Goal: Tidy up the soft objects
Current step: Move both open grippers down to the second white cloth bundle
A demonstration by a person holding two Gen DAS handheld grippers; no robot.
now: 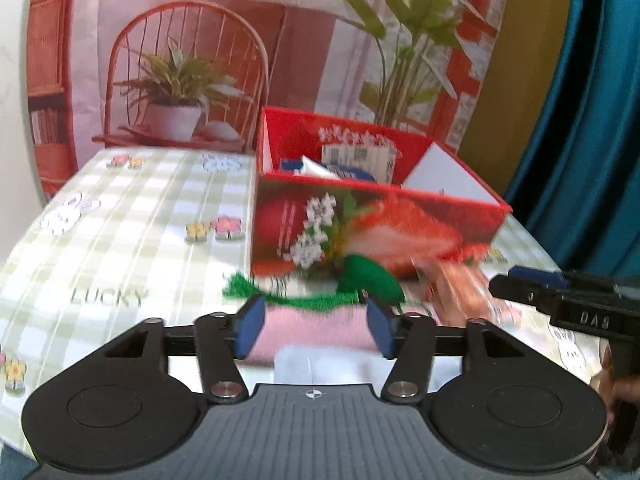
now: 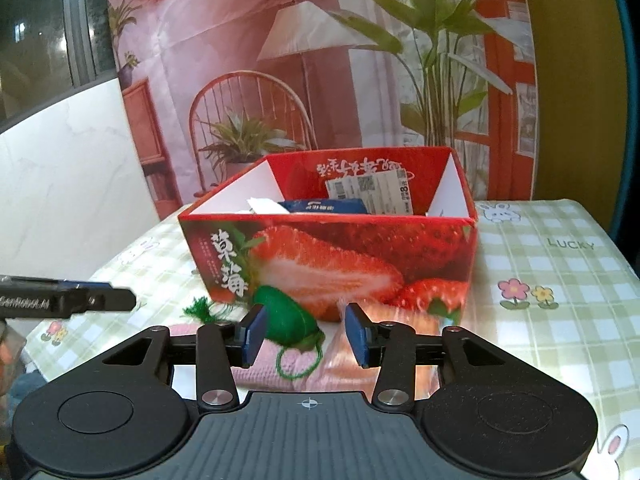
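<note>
A painted backdrop (image 2: 320, 60) of a chair, a lamp and potted plants hangs behind a surface (image 2: 560, 272) covered in a green checked cloth with flowers and rabbits. Toward the far edge of that surface sits the red strawberry box (image 2: 332, 264), open-topped, with a blue packet (image 2: 326, 205) and a labelled white pack (image 2: 370, 192) inside. On the near side of the box, right against its front wall, lies the green stuffed toy (image 2: 286, 322) with its fringed cord, resting on a pink knitted cloth (image 2: 296, 368); a clear-wrapped orange packet (image 2: 400, 320) lies just beside it. The left gripper (image 1: 316, 328) points downward over the pink cloth, jaws spread apart and holding nothing, with the green toy just beyond the tips; this view is blurred. The right gripper (image 2: 304, 334) tilts down the same way, jaws parted with nothing pressed between them, the toy's lower end and cord showing in the gap. Each gripper's black finger pokes into the other's view from the side, so the two hang close together, side by side, near the front edge.
</note>
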